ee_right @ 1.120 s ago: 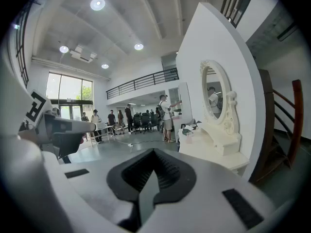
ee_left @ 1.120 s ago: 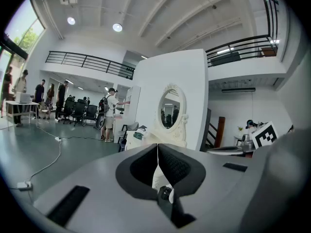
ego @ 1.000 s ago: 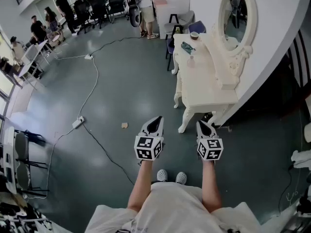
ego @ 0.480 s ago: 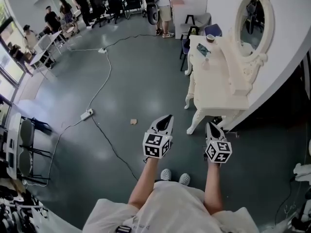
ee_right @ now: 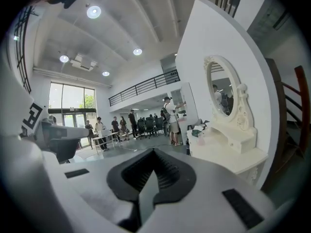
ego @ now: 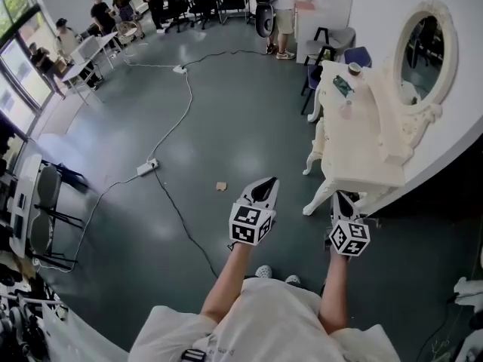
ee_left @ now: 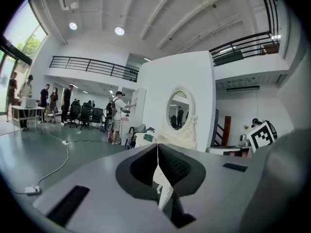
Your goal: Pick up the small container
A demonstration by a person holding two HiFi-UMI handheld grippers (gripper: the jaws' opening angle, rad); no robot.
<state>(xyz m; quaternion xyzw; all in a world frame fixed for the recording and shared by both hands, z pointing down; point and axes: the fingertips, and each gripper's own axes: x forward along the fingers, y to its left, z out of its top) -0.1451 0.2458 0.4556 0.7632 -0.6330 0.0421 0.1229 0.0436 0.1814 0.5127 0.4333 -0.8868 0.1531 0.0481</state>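
A small pale pink container (ego: pixel 346 108) stands on the white dressing table (ego: pixel 362 153) at the right of the head view, beside a dark teal item (ego: pixel 342 87) and a cup (ego: pixel 354 69). In the right gripper view the container (ee_right: pixel 199 140) shows far ahead on the table (ee_right: pixel 228 157). My left gripper (ego: pixel 266 185) hangs over the grey floor, left of the table's near end, shut and empty. My right gripper (ego: pixel 343 198) is held just before the table's near edge, shut with nothing in it. Both are well short of the container.
An oval mirror (ego: pixel 426 47) backs the table against the white wall. A black cable and power strip (ego: pixel 147 167) cross the floor, with a small brown scrap (ego: pixel 221 186) nearby. A person (ego: pixel 285 13) stands beyond the table's far end. Folding chairs (ego: pixel 45 210) stand at the left.
The view has swung left, so the table now sits further right and lower in the frame. Both grippers stay shut and have drifted slightly right with the person.
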